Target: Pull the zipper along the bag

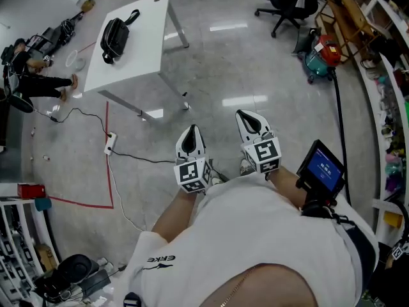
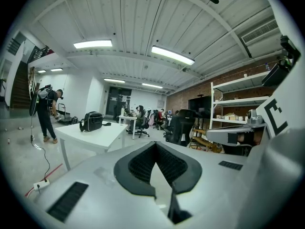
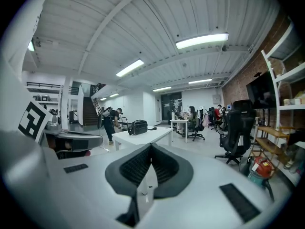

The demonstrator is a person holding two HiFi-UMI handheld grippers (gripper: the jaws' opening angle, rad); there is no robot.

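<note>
**Approach to the bag, zipper untouched**

The bag [image 1: 115, 38] lies on the white table [image 1: 150, 50]; left gripper [image 1: 190, 136] and right gripper [image 1: 250, 121] hang well short of the table, jaws together, empty; next likely: reach the table, open onto the zipper pull.

a white table [image 1: 147, 37], black office chair [image 1: 284, 2] and power strip [image 1: 110, 143] stand on the floor [image 1: 243, 69].

Your head camera looks steeply down from above you. Cameras on your left gripper [image 1: 191, 132] and right gripper [image 1: 246, 118] sit just behind the jaws, facing level. All three share the distant white rectangular table [image 1: 146, 23] and black bag [image 1: 115, 38].
</note>
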